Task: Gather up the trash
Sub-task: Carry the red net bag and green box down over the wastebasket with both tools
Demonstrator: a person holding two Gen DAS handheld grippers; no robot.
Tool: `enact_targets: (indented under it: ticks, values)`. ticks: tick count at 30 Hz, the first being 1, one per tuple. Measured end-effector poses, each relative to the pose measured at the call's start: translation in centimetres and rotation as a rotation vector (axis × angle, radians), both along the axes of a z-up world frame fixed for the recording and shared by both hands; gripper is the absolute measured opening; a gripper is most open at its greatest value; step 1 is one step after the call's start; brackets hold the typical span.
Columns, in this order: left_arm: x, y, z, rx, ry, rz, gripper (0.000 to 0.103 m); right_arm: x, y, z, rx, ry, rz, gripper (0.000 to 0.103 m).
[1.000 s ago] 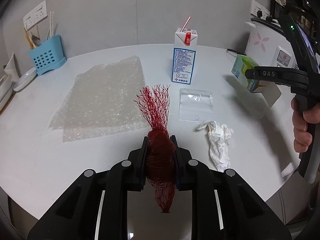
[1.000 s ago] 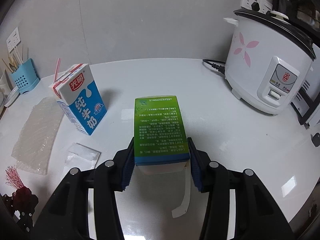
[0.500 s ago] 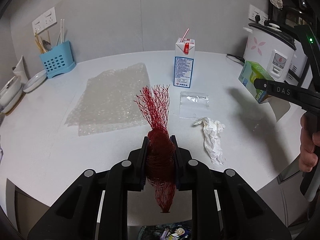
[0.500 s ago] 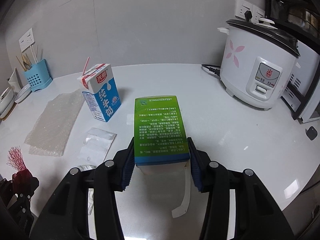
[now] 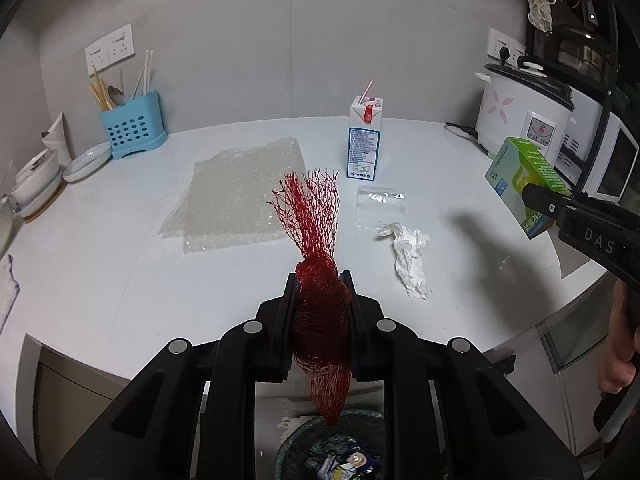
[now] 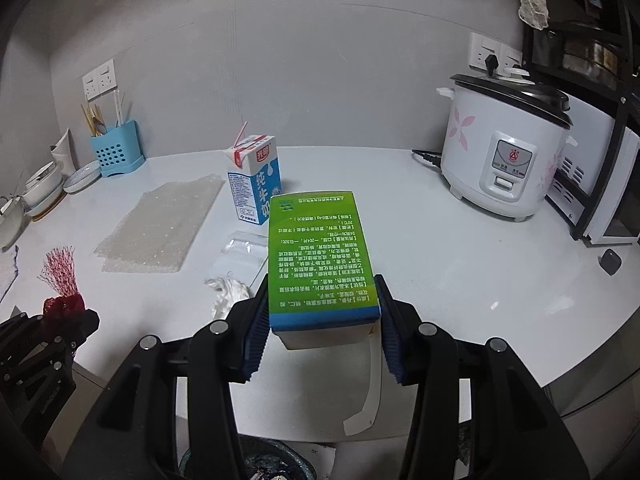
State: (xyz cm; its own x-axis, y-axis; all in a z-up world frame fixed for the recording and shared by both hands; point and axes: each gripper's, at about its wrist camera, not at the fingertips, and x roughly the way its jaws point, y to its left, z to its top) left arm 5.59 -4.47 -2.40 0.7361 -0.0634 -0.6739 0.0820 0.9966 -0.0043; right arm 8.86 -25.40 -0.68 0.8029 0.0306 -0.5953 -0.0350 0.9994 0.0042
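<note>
**Trash held in both grippers above the bin**

Trash is gripped on both sides. A bunched red mesh net [image 5: 320, 312] is clamped between the jaws of the left gripper [image 5: 320, 300], its frayed upper end fanning out above the fingers and its lower end hanging down over the rim of a dark trash bin [image 5: 296, 436], in which wrappers are seen. A green carton [image 6: 320, 256] is pinched between the blue pads [image 6: 256, 332] of the right gripper [image 6: 320, 320], its open end turned toward the camera and a white flap hanging below it. In the left wrist view the same carton is seen at the right, held off the white counter [image 5: 120, 260], and part of a hand [image 5: 616, 356] is seen on the gripper's handle.

On the counter, four pieces are seen lying or standing: a sheet of bubble wrap [image 5: 240, 196], a milk carton [image 5: 364, 136] standing upright with a straw in its top, a small clear bag [image 5: 380, 204] just in front of it, and a crumpled tissue [image 5: 408, 256] beside the bag. A blue utensil holder [image 5: 130, 128] and stacked bowls [image 5: 36, 180] are placed at the far left, and a white rice cooker [image 6: 504, 148] at the right.
</note>
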Motion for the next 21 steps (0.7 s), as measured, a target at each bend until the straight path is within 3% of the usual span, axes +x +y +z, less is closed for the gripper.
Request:
enact_targets:
  ticks: [13,21]
  values:
    - [-5.1,1.0,-0.1,-0.032,-0.034,-0.003,0.019,-7.7,0.5,-0.8,0.019,-0.091,0.016,0.046]
    - [-8.5,1.4,-1.7,-0.043,-0.047,0.005,0.019,-12.7,1.1,-2.3,0.015,-0.137,0.034,0.046]
